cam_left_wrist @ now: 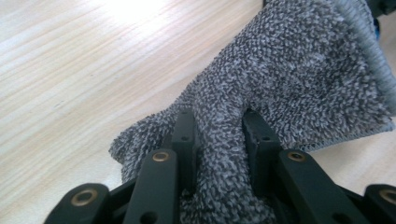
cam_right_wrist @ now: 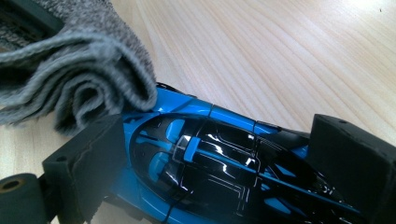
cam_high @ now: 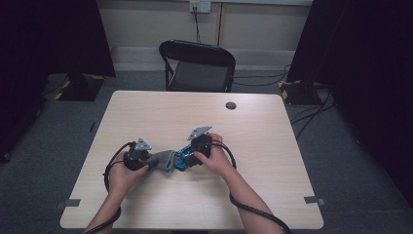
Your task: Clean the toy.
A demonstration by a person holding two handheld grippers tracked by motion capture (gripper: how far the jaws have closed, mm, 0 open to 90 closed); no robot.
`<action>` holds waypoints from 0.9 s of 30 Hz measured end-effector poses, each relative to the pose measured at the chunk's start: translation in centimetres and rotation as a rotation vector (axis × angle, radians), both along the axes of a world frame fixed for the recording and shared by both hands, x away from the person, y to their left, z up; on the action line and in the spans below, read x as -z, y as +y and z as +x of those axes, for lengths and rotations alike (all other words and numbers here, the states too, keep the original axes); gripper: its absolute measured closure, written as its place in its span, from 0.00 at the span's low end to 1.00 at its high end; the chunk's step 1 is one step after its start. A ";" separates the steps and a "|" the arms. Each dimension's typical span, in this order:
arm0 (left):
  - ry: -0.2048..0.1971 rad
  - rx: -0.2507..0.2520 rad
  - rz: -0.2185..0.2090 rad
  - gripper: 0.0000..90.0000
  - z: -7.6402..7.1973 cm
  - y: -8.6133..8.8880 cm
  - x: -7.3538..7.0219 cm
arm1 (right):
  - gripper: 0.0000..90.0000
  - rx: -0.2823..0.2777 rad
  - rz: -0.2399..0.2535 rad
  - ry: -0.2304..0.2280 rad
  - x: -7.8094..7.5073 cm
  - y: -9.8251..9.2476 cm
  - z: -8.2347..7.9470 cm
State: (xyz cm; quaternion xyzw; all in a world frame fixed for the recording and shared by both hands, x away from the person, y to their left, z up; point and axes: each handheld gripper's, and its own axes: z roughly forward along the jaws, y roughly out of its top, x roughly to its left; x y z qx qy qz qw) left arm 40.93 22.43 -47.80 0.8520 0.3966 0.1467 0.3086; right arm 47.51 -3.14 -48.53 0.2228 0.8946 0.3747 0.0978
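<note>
My left claw (cam_high: 148, 163) is clenched on the grey cloth (cam_high: 163, 161), which touches the blue toy car (cam_high: 184, 157). My right claw (cam_high: 189, 158) grips this car on the surface (cam_high: 253, 146).

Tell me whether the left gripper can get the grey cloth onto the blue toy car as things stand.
Probably yes: the left gripper is shut on the grey cloth, whose far edge already lies against the blue toy car held by the right gripper; nothing stands between.
</note>
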 end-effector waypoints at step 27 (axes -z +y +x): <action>-0.004 -0.123 -0.071 0.77 0.7 1.9 -0.5 | 0.05 -0.002 0.004 -0.001 0.0 0.1 -0.1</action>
